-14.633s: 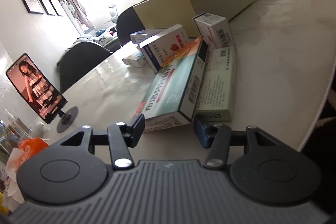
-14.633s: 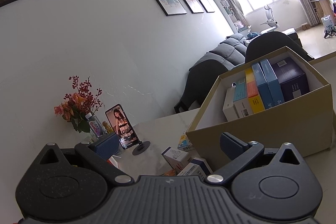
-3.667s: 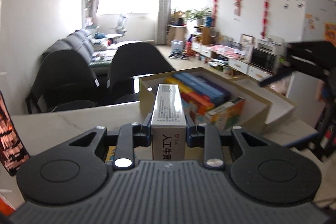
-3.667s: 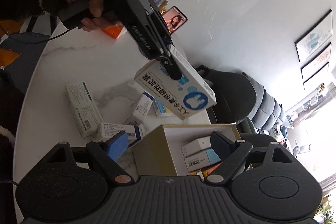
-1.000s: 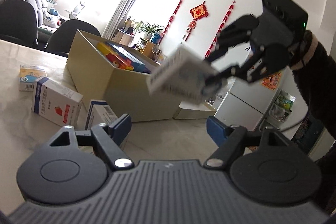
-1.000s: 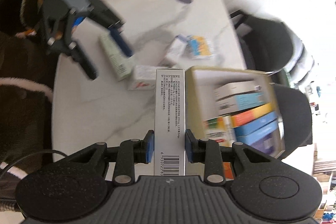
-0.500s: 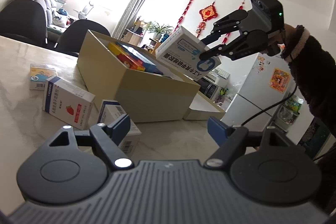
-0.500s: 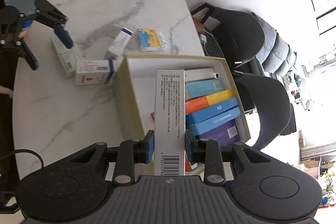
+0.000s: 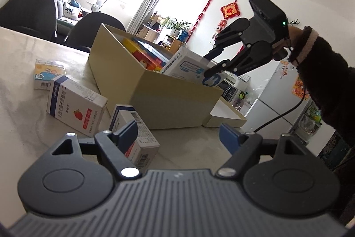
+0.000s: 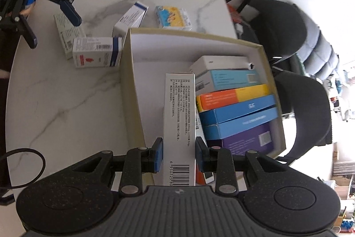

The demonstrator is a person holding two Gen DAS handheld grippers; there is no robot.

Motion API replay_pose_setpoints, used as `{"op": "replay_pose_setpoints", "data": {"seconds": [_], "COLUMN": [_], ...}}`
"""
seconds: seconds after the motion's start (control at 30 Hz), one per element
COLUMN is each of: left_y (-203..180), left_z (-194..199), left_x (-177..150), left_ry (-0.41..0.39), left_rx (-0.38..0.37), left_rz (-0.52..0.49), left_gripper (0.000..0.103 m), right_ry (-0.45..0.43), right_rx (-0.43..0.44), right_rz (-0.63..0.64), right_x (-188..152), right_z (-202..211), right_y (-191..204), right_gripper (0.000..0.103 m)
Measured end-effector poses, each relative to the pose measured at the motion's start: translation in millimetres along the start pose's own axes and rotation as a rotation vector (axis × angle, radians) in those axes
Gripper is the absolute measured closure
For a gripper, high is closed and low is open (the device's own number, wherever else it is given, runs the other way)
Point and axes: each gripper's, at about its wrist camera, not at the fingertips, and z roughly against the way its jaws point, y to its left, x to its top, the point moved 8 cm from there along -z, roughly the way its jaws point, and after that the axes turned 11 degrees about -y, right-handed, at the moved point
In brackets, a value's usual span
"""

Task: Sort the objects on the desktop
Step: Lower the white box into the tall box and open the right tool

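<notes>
Boxes of medicine are what I'm sorting, and most sit on the marble table (image 10: 66, 108) or in the open cardboard carton (image 10: 127, 90). From the right wrist view, going left to right: my left gripper (image 10: 55, 23) hovers at the far left with its jaws spread wide and nothing between them, above a pale green box (image 10: 64, 37) lying flat. Just right of it lies a white box with a red strawberry mark (image 10: 95, 52), one end touching the carton's left wall. Beyond that, farther off, a white and blue box (image 10: 131, 19) leans at the carton's far corner, and a colourful flat box (image 10: 172, 16) lies just beyond the far wall.

Inside the carton, a long white box with a barcode (image 10: 179, 126) is clamped by my right gripper (image 10: 179, 156), jaws narrow and pressing both its long sides. It hangs over the carton's bare left half. To its right, 5 boxes stand packed side by side: white, light blue, orange-yellow, blue and purple (image 10: 246, 141).

In the left wrist view, the held box tilts down past the carton's rim.
</notes>
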Motion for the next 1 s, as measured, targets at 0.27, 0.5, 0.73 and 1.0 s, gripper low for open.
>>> {"op": "replay_pose_setpoints", "data": {"seconds": [0.27, 0.5, 0.73, 1.0], "left_y": [6, 4, 6, 7], "left_z": [-4, -9, -4, -1], "left_x": [6, 3, 6, 7], "left_ry": [-0.003, 0.016, 0.014, 0.011], "left_rx": [0.022, 0.031, 0.048, 0.059], "left_rz": [0.024, 0.015, 0.017, 0.015], "left_gripper": [0.021, 0.021, 0.021, 0.020], "right_ry": [0.062, 0.143, 0.173, 0.183], "right_rx": [0.113, 0.152, 0.103, 0.049], "right_rz": [-0.013, 0.008, 0.007, 0.007], "right_x": [-16, -27, -32, -35], "right_z": [-27, -50, -64, -60], "right_y": [-5, -7, -13, -16], "right_gripper": [0.071, 0.069, 0.065, 0.064]}}
